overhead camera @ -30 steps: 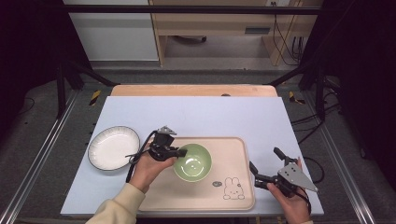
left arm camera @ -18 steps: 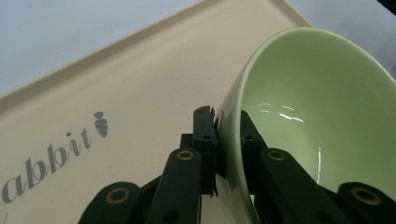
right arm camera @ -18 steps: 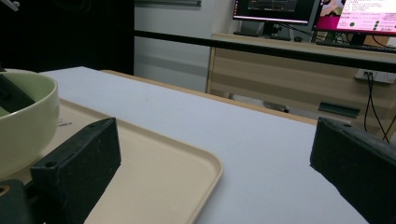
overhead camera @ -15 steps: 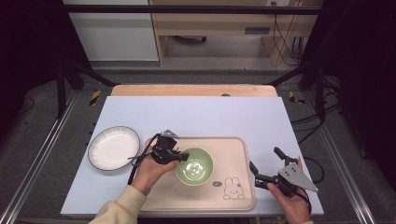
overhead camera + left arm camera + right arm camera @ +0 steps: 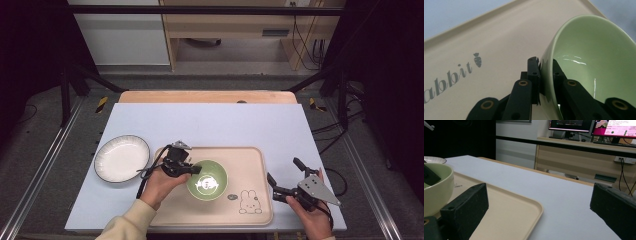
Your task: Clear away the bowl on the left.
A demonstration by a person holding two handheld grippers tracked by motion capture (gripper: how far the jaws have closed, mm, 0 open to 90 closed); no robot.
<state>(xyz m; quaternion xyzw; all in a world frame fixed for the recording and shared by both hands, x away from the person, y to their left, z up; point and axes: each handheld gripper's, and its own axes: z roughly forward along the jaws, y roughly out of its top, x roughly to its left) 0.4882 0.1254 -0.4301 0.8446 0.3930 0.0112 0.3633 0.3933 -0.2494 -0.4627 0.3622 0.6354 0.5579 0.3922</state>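
Observation:
A pale green bowl (image 5: pixel 207 180) is over the middle of a beige tray (image 5: pixel 252 157). My left gripper (image 5: pixel 195 170) is shut on the bowl's left rim. In the left gripper view its jaws (image 5: pixel 545 65) pinch the bowl (image 5: pixel 596 50) wall, one inside and one outside, above the tray (image 5: pixel 499 45). Whether the bowl rests on the tray or hangs just above it I cannot tell. My right gripper (image 5: pixel 284 171) is held open off the tray's right edge, with nothing between its jaws. From the right gripper (image 5: pixel 539 190) view, the bowl (image 5: pixel 436 187) is at far left.
A white plate (image 5: pixel 121 157) lies on the light blue mat (image 5: pixel 210 125) left of the tray. The tray carries a rabbit drawing (image 5: pixel 247 201) at its near right. A wooden table edge (image 5: pixel 207 96) runs along the back, with dark frame rails at both sides.
The left gripper and the bowl have shifted very slightly toward the near right of the tray. The right gripper and the plate have stayed put.

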